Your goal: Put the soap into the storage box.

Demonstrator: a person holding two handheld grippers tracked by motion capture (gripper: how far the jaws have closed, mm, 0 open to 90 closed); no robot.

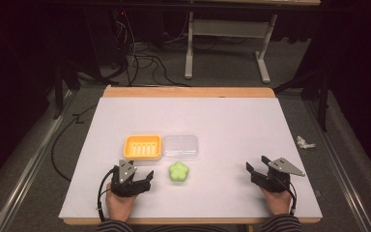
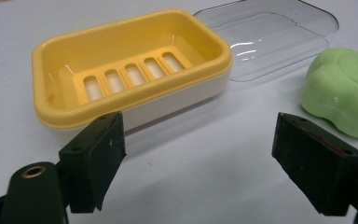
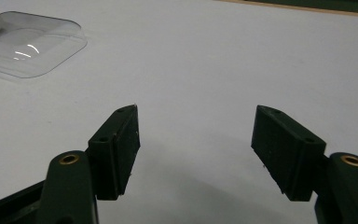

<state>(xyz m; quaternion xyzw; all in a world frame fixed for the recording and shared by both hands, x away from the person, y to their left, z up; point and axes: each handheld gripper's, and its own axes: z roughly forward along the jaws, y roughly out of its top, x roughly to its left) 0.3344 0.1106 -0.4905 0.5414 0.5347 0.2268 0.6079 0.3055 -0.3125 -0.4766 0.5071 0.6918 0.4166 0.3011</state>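
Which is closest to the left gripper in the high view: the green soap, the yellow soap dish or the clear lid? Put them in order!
From the left gripper:
1. Green soap, just to its right.
2. Yellow soap dish, ahead of it.
3. Clear lid, ahead and farther right, beside the dish.

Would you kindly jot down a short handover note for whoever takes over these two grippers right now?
Left gripper: open, holding nothing, resting on the table just left of the green soap.
Right gripper: open, holding nothing, far off at the right.
The yellow soap dish has nothing in it; the clear lid lies beside it, to its right.
Done: lid is off.
Left, probably: soap into dish, lid on.
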